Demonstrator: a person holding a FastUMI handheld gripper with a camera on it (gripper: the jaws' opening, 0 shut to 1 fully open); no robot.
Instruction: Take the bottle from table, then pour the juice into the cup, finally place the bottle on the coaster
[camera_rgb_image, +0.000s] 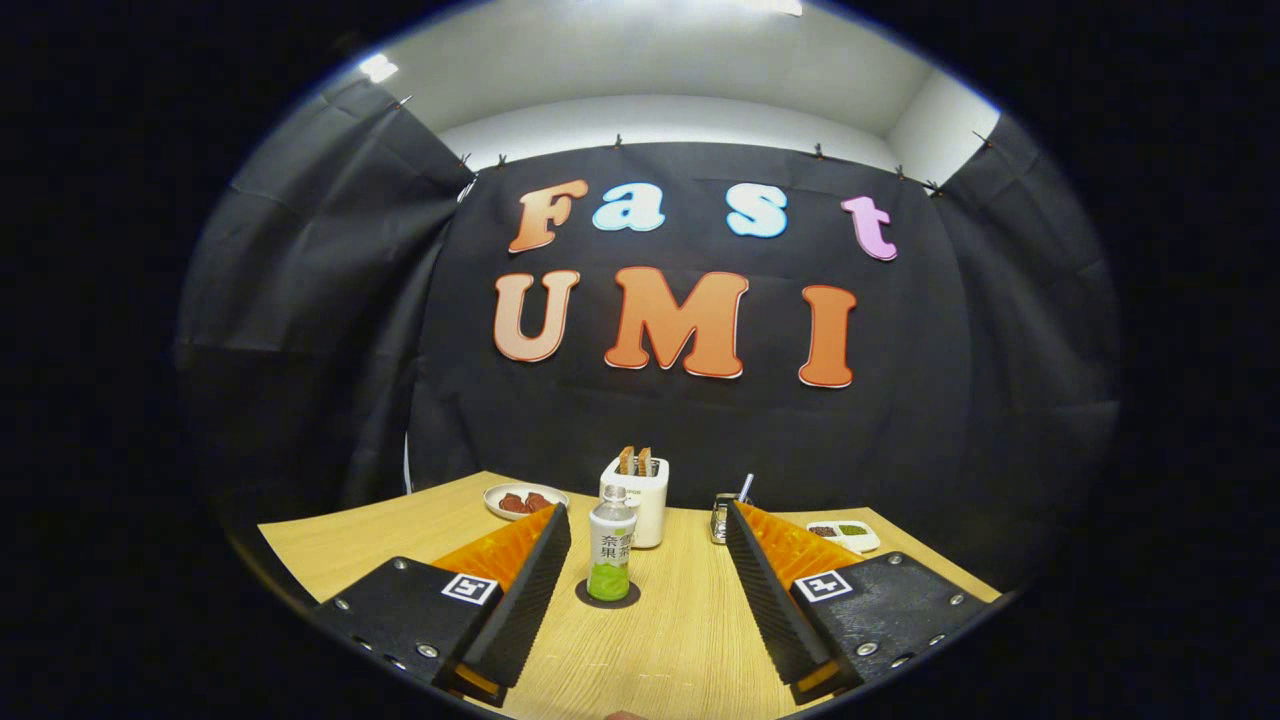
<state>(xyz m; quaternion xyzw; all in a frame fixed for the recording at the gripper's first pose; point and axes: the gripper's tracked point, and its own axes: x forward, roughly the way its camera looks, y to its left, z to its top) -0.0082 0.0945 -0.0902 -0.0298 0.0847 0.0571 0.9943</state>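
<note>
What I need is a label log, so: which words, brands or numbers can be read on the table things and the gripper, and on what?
Nothing can be quoted with certainty.
Bottle label: printed characters, too small and blurred to read.
Toaster: a faint mark near its top, unreadable.
Gripper, open, bottle just ahead between its fingers: two square coded tags, patterns, no words.

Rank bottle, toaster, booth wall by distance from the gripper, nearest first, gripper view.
Gripper is open.
1. Bottle: between the fingertips, upright on the dark coaster.
2. Toaster: just behind the bottle, slightly right.
3. Booth wall: beyond the table's far edge.
</note>
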